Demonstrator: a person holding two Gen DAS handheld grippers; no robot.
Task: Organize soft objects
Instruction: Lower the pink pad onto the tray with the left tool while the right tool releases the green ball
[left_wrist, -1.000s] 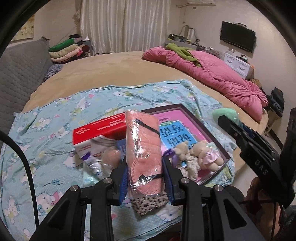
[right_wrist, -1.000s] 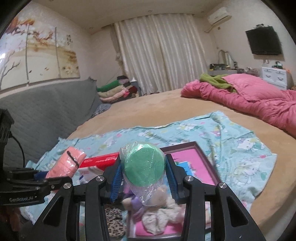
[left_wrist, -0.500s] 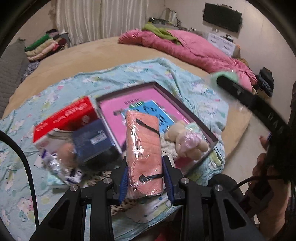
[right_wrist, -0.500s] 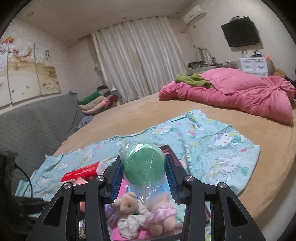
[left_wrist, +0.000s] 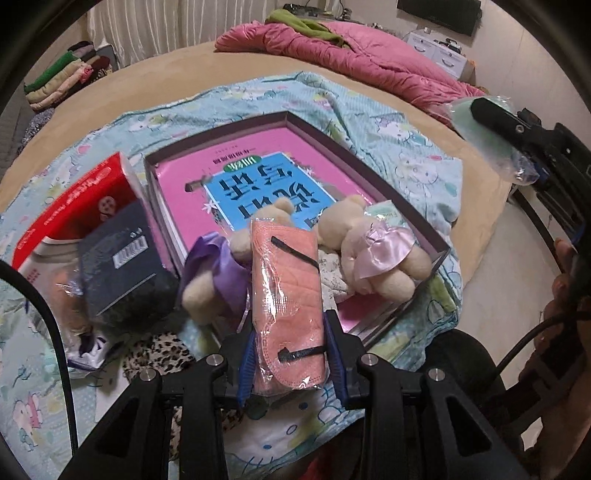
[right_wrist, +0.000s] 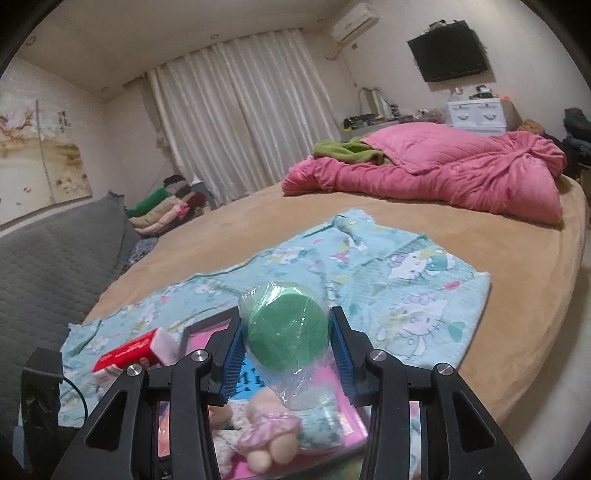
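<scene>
My left gripper (left_wrist: 290, 363) is shut on a pink face mask in clear wrap (left_wrist: 286, 295), held over the near edge of the dark-rimmed box (left_wrist: 413, 218) with a pink and blue book inside. A plush bear in a pink dress (left_wrist: 369, 254) and a bear in purple (left_wrist: 214, 273) lie at the box's near end. My right gripper (right_wrist: 286, 345) is shut on a green sponge in plastic wrap (right_wrist: 288, 338), above the box (right_wrist: 207, 326). That gripper and the sponge also show in the left wrist view (left_wrist: 480, 122) at the right.
A red and white box (left_wrist: 77, 206), a dark blue box (left_wrist: 122, 258), small wrapped items and a leopard-print cloth (left_wrist: 159, 350) lie left of the dark-rimmed box on a Hello Kitty blanket (left_wrist: 417, 162). A pink quilt (right_wrist: 461, 170) lies at the far side of the bed.
My left gripper has moved right and forward with the mask, from over the red box to the dark-rimmed box's near end. My right gripper has swung right with the sponge.
</scene>
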